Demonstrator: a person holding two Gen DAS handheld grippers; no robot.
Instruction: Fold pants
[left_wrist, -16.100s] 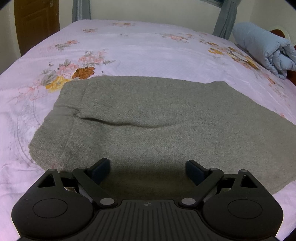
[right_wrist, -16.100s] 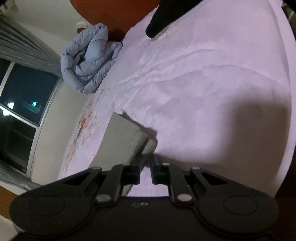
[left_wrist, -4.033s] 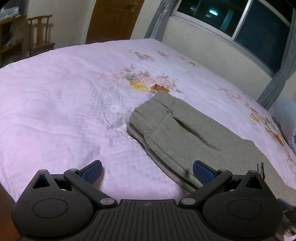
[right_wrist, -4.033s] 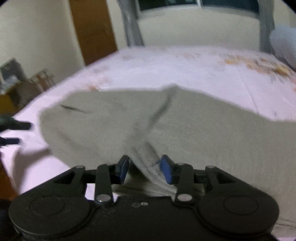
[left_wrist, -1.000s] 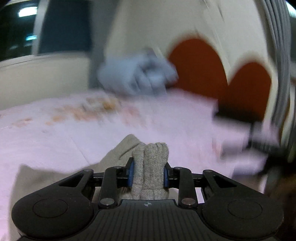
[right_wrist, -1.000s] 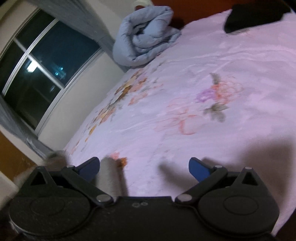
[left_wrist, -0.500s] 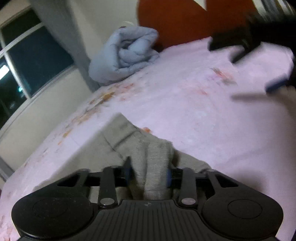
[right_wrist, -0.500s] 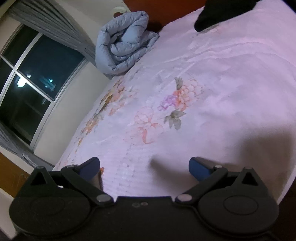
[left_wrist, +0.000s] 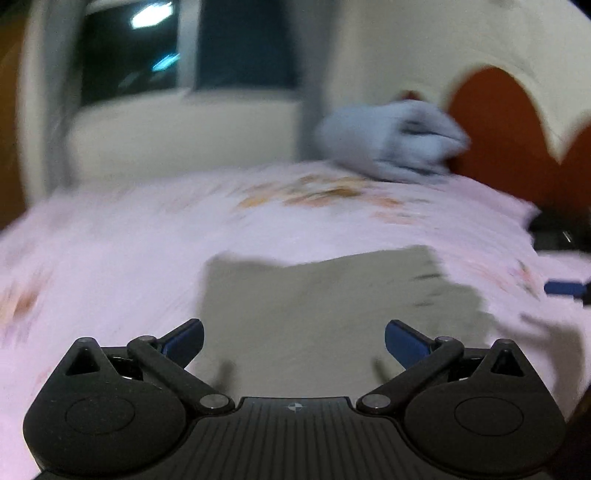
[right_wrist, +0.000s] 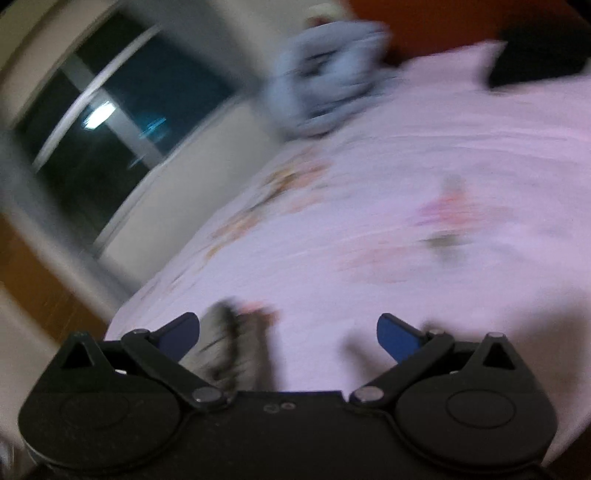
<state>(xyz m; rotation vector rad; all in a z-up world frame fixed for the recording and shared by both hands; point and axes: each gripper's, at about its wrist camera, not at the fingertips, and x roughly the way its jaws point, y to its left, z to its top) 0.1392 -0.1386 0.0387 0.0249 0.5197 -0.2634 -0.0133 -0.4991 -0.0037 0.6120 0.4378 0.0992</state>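
The grey pants (left_wrist: 332, 306) lie folded into a compact block on the pink floral bedspread (left_wrist: 110, 258), right in front of my left gripper (left_wrist: 293, 339), which is open and empty just above their near edge. My right gripper (right_wrist: 288, 332) is open and empty; a blurred corner of the pants (right_wrist: 236, 343) shows by its left finger. One blue fingertip of the right gripper shows at the right edge of the left wrist view (left_wrist: 565, 288). Both views are motion-blurred.
A rolled light-blue quilt (left_wrist: 395, 144) lies at the head of the bed against the red-brown headboard (left_wrist: 506, 136). A dark item (right_wrist: 535, 62) lies near the headboard. A dark window (right_wrist: 110, 103) is behind the bed.
My left gripper has opened and let go of the pants, which now lie flat and folded. It has swung back over them. The right gripper stays open and has shifted slightly.
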